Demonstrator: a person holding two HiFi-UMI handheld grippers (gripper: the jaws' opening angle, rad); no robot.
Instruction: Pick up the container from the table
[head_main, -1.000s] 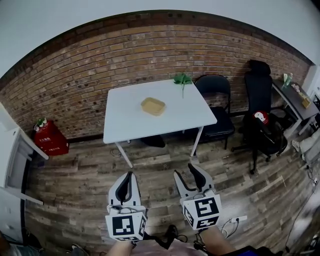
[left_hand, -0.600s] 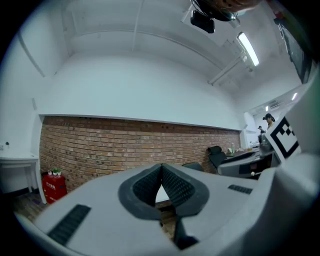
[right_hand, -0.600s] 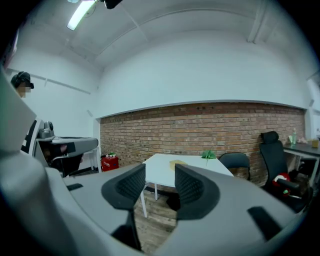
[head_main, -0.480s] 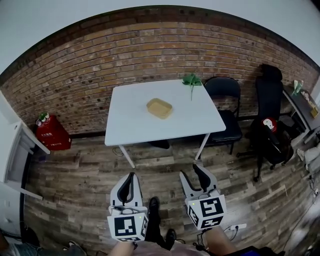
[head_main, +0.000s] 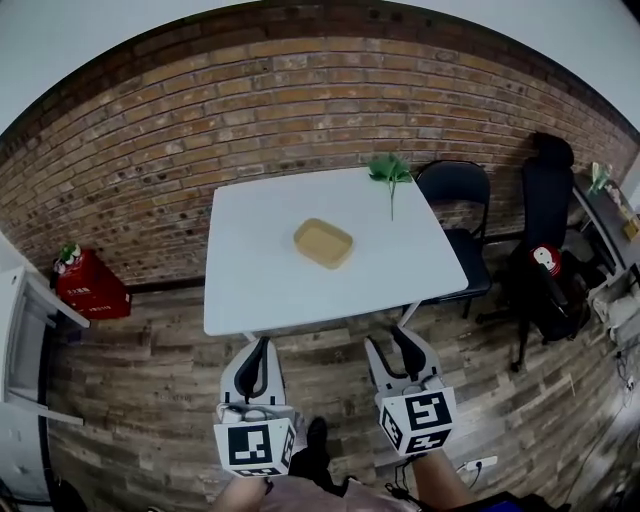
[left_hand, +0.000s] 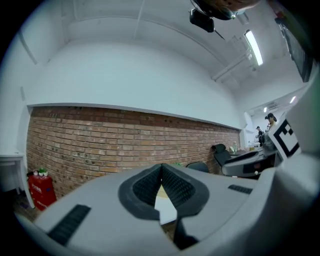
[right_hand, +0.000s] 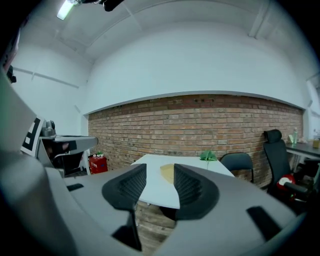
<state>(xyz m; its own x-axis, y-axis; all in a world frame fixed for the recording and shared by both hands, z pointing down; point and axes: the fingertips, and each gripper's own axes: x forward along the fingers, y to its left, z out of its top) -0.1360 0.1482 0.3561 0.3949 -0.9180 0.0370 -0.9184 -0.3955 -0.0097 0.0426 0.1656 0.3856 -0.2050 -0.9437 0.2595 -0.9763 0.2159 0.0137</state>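
The container sits in the middle of the table, untouched, well ahead of both grippers. The left gripper is closed on nothing. The right gripper stands wide and empty, its jaws having just narrowed slightly. If they narrow further, they could shove the light container rather than straddle its rim. The table is nearer than a second ago.

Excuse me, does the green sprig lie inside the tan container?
No, the green sprig lies at the table's far corner, apart from the tan container.

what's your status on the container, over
Left hand-held gripper shut, empty. Right hand-held gripper open, jaws just been closing, nothing between them. Container untouched on table ahead. Nothing in the way.
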